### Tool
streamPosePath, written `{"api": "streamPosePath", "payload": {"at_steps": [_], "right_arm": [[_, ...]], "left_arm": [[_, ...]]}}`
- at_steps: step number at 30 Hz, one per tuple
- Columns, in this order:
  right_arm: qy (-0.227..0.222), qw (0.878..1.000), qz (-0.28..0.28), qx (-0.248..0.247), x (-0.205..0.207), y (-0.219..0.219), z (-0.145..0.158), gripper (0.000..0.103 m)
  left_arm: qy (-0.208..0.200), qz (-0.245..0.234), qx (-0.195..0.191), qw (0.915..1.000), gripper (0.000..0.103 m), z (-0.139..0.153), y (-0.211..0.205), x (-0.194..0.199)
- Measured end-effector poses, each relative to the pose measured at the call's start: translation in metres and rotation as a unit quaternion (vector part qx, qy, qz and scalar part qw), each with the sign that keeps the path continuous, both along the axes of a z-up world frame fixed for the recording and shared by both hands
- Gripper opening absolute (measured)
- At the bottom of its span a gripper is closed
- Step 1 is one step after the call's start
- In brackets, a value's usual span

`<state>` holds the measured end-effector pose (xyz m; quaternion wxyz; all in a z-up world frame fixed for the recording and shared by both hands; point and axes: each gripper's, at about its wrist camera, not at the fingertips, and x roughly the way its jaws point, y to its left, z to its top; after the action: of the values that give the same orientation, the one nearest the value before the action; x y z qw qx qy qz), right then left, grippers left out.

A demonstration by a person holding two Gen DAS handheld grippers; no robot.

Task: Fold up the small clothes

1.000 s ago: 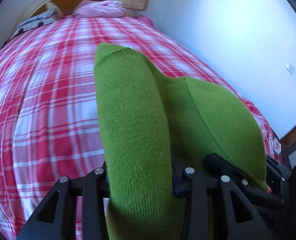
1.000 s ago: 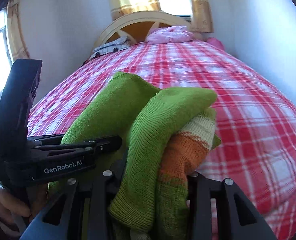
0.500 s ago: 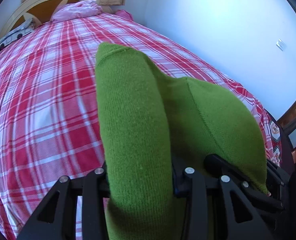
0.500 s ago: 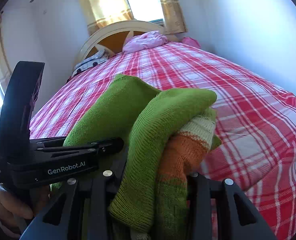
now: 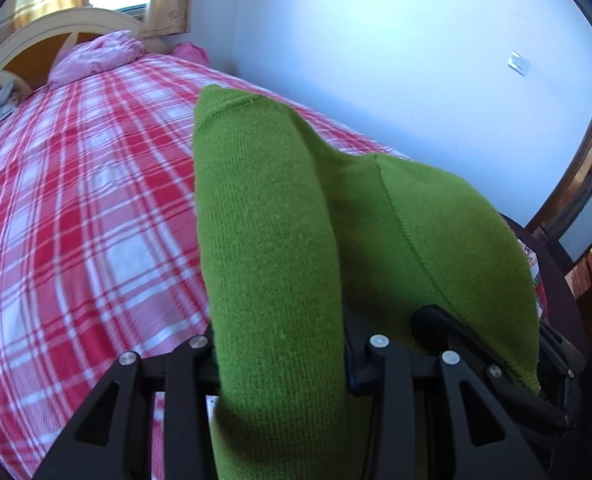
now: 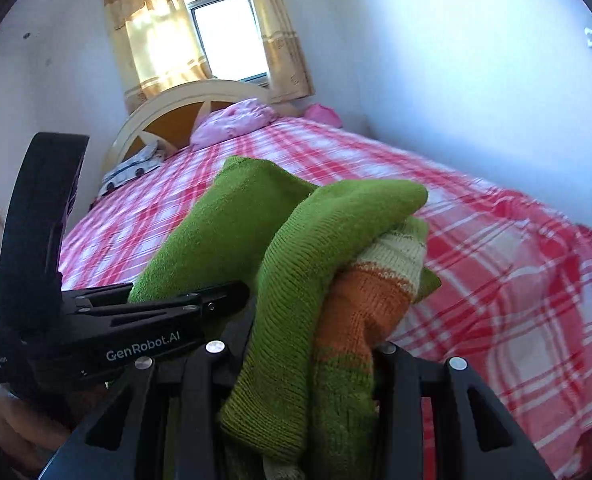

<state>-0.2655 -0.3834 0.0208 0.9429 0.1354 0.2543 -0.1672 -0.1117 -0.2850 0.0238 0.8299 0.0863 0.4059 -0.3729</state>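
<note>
Right wrist view: both grippers, right gripper (image 6: 296,364) and left gripper (image 5: 276,356), pinch the green knitted garment (image 6: 327,248) above the plaid bed (image 6: 495,264); lowering level should prevent bunching.

A green knit garment (image 5: 272,248) with an orange and cream striped band (image 6: 375,280) hangs bunched in thick folds, lifted above the red plaid bed (image 5: 76,200), clamped between both tongs.
</note>
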Motion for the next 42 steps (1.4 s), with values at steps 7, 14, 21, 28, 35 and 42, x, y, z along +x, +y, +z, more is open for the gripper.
{"api": "streamPosePath", "payload": {"at_steps": [7, 14, 21, 28, 35, 42], "right_arm": [[-0.009, 0.999, -0.044, -0.016, 0.005, -0.037, 0.005, 0.037], [0.013, 0.996, -0.08, -0.034, 0.032, -0.075, -0.004, 0.037], [0.046, 0.994, -0.094, -0.022, 0.046, -0.102, -0.023, 0.036], [0.056, 0.992, -0.085, 0.079, 0.042, -0.13, -0.039, 0.038], [0.041, 0.987, -0.044, 0.148, 0.013, -0.126, -0.043, 0.056], [0.048, 0.992, -0.009, 0.113, -0.022, -0.08, -0.047, 0.056]], "left_arm": [[-0.01, -0.018, -0.013, 0.9997, 0.04, 0.003, -0.04, 0.008], [-0.016, -0.015, 0.004, 0.9997, 0.04, -0.01, -0.076, 0.032], [-0.019, -0.016, 0.032, 0.9992, 0.041, -0.029, -0.097, 0.037], [0.038, -0.013, 0.01, 0.9992, 0.061, -0.039, -0.088, 0.057], [0.106, -0.041, -0.043, 0.9926, 0.065, -0.033, -0.041, 0.046], [0.16, -0.048, -0.08, 0.9827, 0.066, -0.05, 0.0, 0.017]]}}
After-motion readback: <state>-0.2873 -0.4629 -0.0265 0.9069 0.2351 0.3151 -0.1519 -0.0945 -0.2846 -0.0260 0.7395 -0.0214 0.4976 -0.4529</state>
